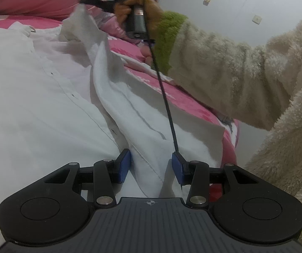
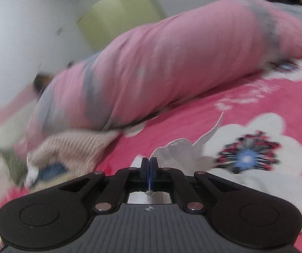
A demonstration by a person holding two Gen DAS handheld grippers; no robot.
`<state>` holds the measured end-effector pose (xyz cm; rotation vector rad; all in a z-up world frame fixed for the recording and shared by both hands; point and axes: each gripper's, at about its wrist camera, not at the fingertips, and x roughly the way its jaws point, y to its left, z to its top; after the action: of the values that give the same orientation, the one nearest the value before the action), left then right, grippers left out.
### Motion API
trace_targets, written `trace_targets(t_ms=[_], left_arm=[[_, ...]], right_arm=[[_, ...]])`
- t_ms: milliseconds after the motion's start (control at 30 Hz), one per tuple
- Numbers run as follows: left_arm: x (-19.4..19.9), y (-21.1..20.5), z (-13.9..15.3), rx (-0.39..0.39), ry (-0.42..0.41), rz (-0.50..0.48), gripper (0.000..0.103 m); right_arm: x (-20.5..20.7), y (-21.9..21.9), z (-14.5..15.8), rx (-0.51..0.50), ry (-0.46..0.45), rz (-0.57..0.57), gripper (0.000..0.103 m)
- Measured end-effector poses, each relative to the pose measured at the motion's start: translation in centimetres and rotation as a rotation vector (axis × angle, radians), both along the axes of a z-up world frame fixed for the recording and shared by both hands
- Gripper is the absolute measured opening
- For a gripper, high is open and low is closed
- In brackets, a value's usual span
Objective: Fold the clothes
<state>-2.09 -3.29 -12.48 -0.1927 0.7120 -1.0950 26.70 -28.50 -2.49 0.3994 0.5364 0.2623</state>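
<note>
Your left gripper (image 1: 151,166) sits low over the white shirt (image 1: 45,105), its blue pads (image 1: 123,165) spread with a raised fold of the shirt's edge running up between them; you cannot tell from this view whether the pads actually press on the cloth. The shirt lies spread across the pink flowered bedspread (image 1: 184,97), filling the near and left part of the bed, button placket showing. Farther off, your right gripper (image 1: 100,0) has its jaws pressed together on a corner of the shirt, lifting it clear of the bed so the cloth hangs taut back toward your left tool. Your right hand (image 1: 142,10) grips that handle, and a cream fleece sleeve (image 1: 245,73) with a green cuff crosses in from the right. In the blurred right wrist view a scrap of white fabric pokes out past the closed fingers, with a long pink pillow (image 2: 172,63) lying beyond.
</note>
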Motion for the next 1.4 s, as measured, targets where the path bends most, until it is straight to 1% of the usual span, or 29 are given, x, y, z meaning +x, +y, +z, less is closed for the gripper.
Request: trace_targets(t_ms=[67, 167, 233, 333, 400, 433, 467, 533, 600, 767, 867, 967, 1000, 1033, 1133, 1300, 1367, 1400], left_arm=[[0.0, 0.0, 0.0, -0.003, 0.001, -0.001, 0.042], [0.1, 0.1, -0.1, -0.007, 0.001, -0.004, 0.042], [0.0, 0.1, -0.1, -0.009, -0.001, -0.007, 0.042], [0.0, 0.1, -0.1, -0.013, -0.001, -0.01, 0.042], [0.0, 0.1, -0.1, -0.015, 0.002, -0.01, 0.042], [0.0, 0.1, -0.1, -0.015, 0.003, -0.01, 0.042], [0.0, 0.2, -0.1, -0.015, 0.005, -0.008, 0.042], [0.0, 0.2, 0.0, -0.015, 0.01, -0.004, 0.042], [-0.1, 0.4, 0.1, -0.015, 0.016, 0.003, 0.042], [-0.3, 0.8, 0.6, -0.018, 0.038, 0.038, 0.043], [-0.5, 1.0, 0.9, -0.013, 0.039, 0.061, 0.043], [-0.4, 1.0, 1.1, -0.001, 0.04, 0.083, 0.043], [-0.5, 1.0, 1.2, -0.001, 0.044, 0.088, 0.043], [-0.6, 1.0, 1.1, -0.001, 0.053, 0.092, 0.043], [-0.7, 0.6, 1.0, 0.008, 0.072, 0.094, 0.043], [-2.0, 0.1, 1.3, 0.025, 0.046, 0.087, 0.043], [-2.3, 0.5, 1.6, 0.032, 0.035, 0.101, 0.043], [-2.1, 0.8, 1.9, 0.034, 0.031, 0.113, 0.043]], right_arm=[[0.7, 2.7, -0.5, -0.07, 0.005, 0.06, 0.0], [2.2, 6.5, -2.3, -0.159, 0.03, 0.142, 0.0], [3.4, 8.7, -3.9, -0.231, 0.063, 0.176, 0.0], [5.3, 10.7, -6.5, -0.334, 0.144, 0.191, 0.002], [6.0, 11.2, -7.7, -0.366, 0.195, 0.203, 0.003], [6.1, 11.2, -7.7, -0.366, 0.206, 0.197, 0.004], [6.0, 10.8, -7.4, -0.351, 0.205, 0.19, 0.005], [5.2, 9.8, -6.4, -0.317, 0.193, 0.168, 0.012], [3.6, 8.1, -4.3, -0.268, 0.152, 0.132, 0.014], [-3.6, 3.6, 2.2, -0.165, 0.033, 0.084, 0.015], [-9.4, 1.7, 5.6, -0.183, 0.001, 0.077, 0.015], [-16.0, 0.7, 7.9, -0.242, -0.022, 0.094, 0.015], [-17.9, 0.7, 8.3, -0.26, -0.02, 0.104, 0.015], [-19.3, 0.9, 8.3, -0.282, -0.015, 0.105, 0.015], [-21.7, 2.5, 6.8, -0.32, 0.048, 0.132, 0.015], [-23.5, 6.3, 0.6, -0.377, 0.187, 0.224, 0.016], [-24.1, 7.3, -1.4, -0.394, 0.223, 0.231, 0.018], [-24.5, 7.3, -2.1, -0.373, 0.228, 0.223, 0.02]])
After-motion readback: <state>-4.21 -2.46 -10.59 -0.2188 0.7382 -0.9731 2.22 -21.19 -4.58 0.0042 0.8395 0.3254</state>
